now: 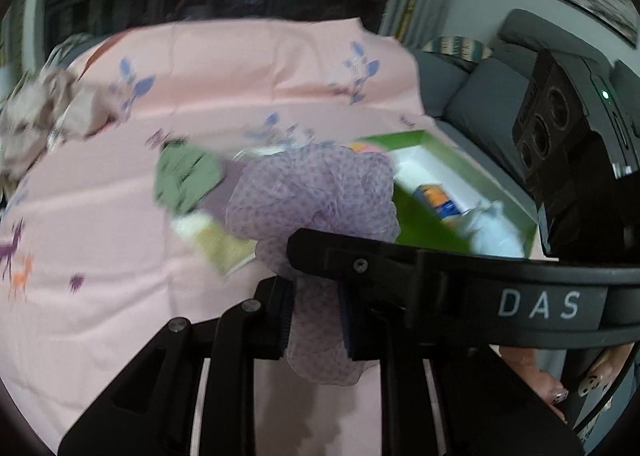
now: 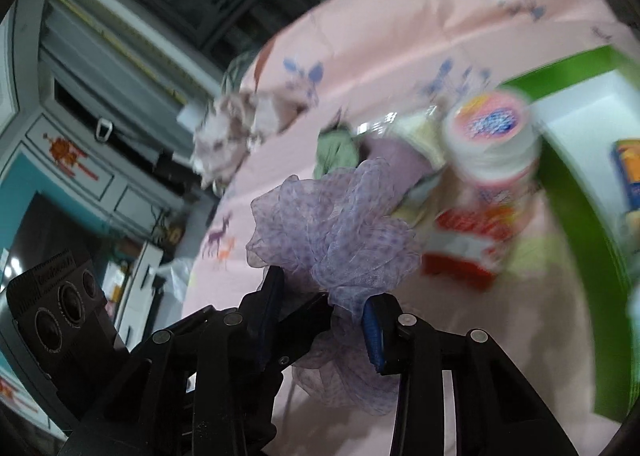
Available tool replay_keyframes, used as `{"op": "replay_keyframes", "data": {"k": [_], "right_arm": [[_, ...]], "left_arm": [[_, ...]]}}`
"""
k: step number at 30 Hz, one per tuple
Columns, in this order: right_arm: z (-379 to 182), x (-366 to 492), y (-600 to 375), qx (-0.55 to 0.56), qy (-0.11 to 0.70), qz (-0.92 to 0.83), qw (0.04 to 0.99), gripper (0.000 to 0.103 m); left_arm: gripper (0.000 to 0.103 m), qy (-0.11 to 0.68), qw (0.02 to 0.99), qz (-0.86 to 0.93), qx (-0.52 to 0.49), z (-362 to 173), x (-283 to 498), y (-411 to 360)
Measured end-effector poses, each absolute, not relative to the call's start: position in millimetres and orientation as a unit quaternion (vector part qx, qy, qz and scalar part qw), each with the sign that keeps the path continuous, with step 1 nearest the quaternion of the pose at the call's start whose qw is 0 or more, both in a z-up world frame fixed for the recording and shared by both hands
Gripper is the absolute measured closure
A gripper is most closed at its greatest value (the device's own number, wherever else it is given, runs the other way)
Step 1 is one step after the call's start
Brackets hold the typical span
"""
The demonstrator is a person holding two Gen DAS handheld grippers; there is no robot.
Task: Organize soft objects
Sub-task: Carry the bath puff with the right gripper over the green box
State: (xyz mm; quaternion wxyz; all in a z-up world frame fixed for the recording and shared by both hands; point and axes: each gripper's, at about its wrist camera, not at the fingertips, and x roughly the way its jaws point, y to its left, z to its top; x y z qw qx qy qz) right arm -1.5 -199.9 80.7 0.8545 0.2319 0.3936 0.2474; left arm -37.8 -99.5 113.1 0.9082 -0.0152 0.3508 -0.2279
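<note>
Lilac dotted organza scrunchie is pinched in both the left gripper's and right gripper's clenched jaws above the pink-clothed bench, while a green scrunchie beyond the jaws remains outside the green box, so sorting seems unfinished.

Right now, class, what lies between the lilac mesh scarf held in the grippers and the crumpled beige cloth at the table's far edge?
In the right wrist view, only bare pink tablecloth separates the lilac mesh scarf from the crumpled beige cloth; a green cloth sits just beside that stretch.
</note>
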Motion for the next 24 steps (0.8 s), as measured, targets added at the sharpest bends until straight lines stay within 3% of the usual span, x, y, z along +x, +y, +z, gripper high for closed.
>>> {"op": "replay_keyframes", "data": {"k": [6,17,24], "right_arm": [[100,-11,-272,0.299,0.328,0.214,0.870,0.082],[105,-39,-371,0.375,0.235,0.096,0.892,0.084],[96,-44,-405,0.399,0.228,0.018,0.888,0.084]], "left_arm": [[0.087,0.320,0.911,-0.260,0.023,136,-27,-152],[0.085,0.312,0.886,-0.340,0.047,141,-8,-245],[0.084,0.338,0.870,-0.356,0.043,127,6,-280]]}}
